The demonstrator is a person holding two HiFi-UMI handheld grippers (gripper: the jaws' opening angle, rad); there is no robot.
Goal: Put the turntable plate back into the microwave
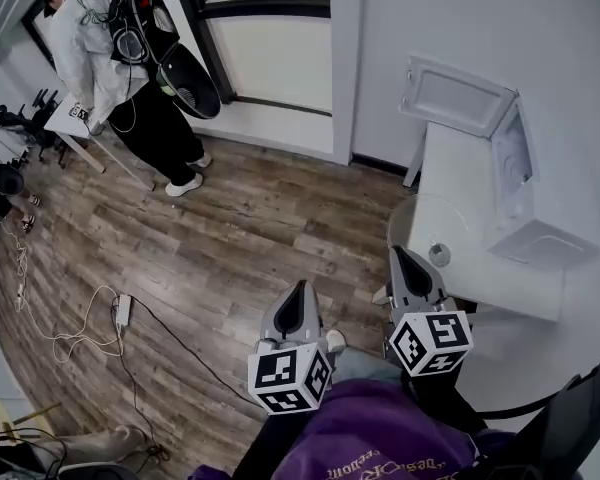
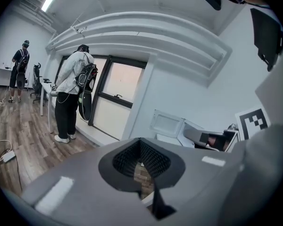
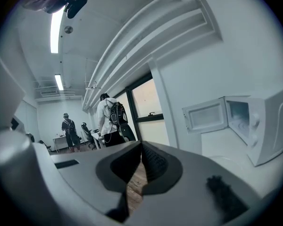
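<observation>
Grippers, two, hand-held: left gripper at 6 o'clock in the head view, over the wood floor, and right gripper at 5 o'clock, each with jaws pressed together on nothing. Turntable plate, clear glass, lies at 3 o'clock on the near corner of the white table, just beyond the right gripper; microwave stands farther along the same table, door swung open. Person in white jacket at 11 o'clock

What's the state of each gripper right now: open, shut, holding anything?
Left gripper: shut, nothing between the jaws.
Right gripper: shut, nothing between the jaws; the turntable plate is not held.
</observation>
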